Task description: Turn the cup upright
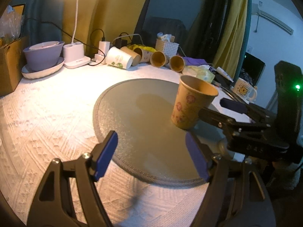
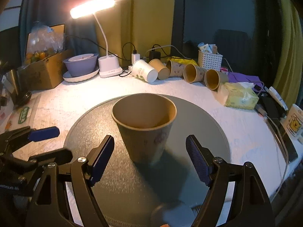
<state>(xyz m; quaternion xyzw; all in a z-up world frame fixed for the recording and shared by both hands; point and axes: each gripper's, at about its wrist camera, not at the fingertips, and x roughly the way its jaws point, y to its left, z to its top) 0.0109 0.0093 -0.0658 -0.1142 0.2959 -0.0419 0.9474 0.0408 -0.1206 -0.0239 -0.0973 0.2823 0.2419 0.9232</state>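
Note:
A brown paper cup with pink flower prints (image 2: 144, 126) stands upright, mouth up, on a round grey mat (image 2: 198, 124). My right gripper (image 2: 149, 157) is open, its blue pads on either side of the cup's lower half without touching it. In the left wrist view the cup (image 1: 191, 104) stands at the right of the mat (image 1: 132, 113), and the right gripper (image 1: 223, 111) reaches in around it from the right. My left gripper (image 1: 151, 155) is open and empty, low over the mat's near edge; it also shows in the right wrist view (image 2: 45, 141).
Several paper cups lie on their sides at the back (image 2: 170, 70). A lit desk lamp (image 2: 108, 64), a purple bowl on a plate (image 2: 79, 66), a cardboard box (image 2: 43, 71), a white basket (image 2: 209, 59), a tissue pack (image 2: 240, 94) and a mug (image 2: 293, 123) ring the white cloth.

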